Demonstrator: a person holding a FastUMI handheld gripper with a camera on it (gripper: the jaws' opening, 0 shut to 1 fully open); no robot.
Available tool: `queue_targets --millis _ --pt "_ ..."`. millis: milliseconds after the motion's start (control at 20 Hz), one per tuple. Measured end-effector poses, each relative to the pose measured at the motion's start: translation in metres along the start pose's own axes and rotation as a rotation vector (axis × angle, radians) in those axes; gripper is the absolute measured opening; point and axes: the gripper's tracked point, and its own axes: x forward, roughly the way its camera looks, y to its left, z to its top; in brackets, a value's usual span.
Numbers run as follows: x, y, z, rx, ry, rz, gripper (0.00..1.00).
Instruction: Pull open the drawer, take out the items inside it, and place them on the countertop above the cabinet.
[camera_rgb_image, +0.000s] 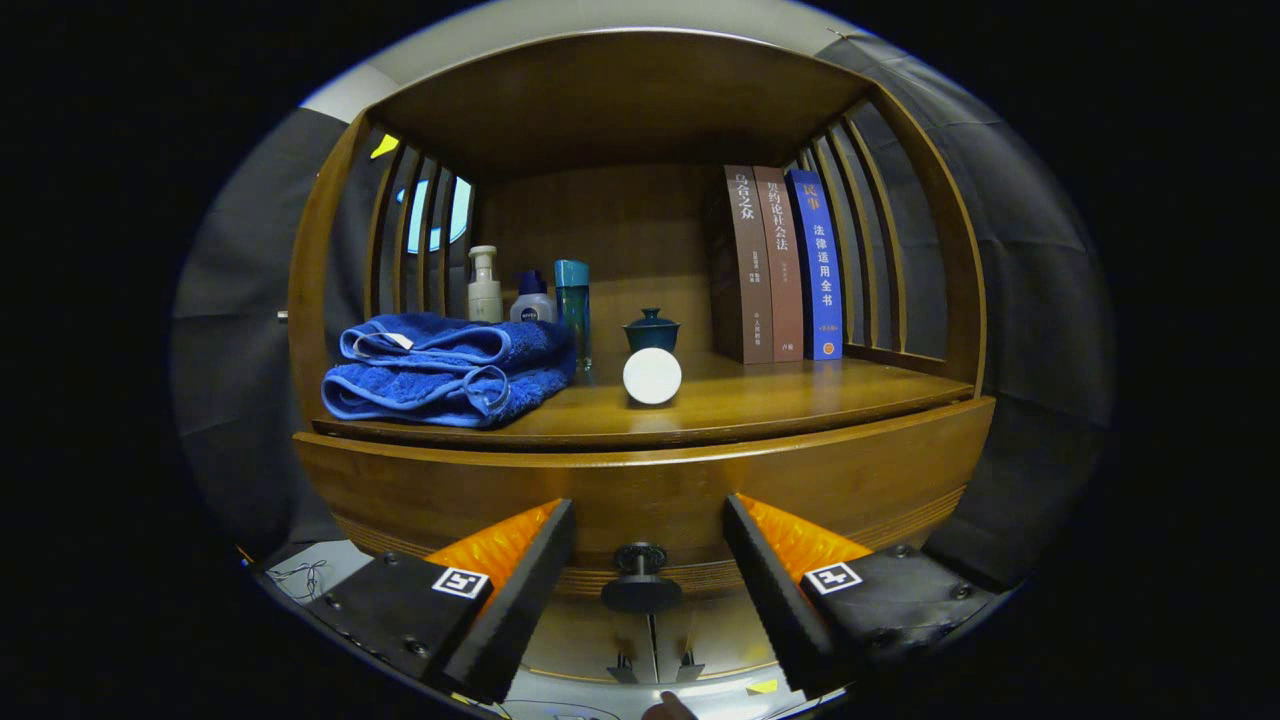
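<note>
Wooden cabinet drawer front (640, 480) looks flush and closed, so whatever's inside is hidden. The gripper (648, 530) has its jaws spread wide apart, gripping nothing, with the small dark round drawer knob (640, 578) sitting right between them, lined up nicely for a pinch and pull, I'd guess. Up on the brown wooden surface (780, 400) sit folded blue towels (445, 368), a white round disc (652, 376), a dark teal lidded cup (651, 329), some bottles (530, 290) and three upright books (785, 265). Can't say whether any of those came from the drawer.
</note>
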Motion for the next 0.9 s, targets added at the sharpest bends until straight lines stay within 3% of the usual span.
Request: queue_targets --millis 550,900 --pt "0.006 0.000 -0.001 -0.005 0.011 -0.009 0.99" --pt "-0.027 0.016 0.023 -0.055 -0.015 0.034 0.99"
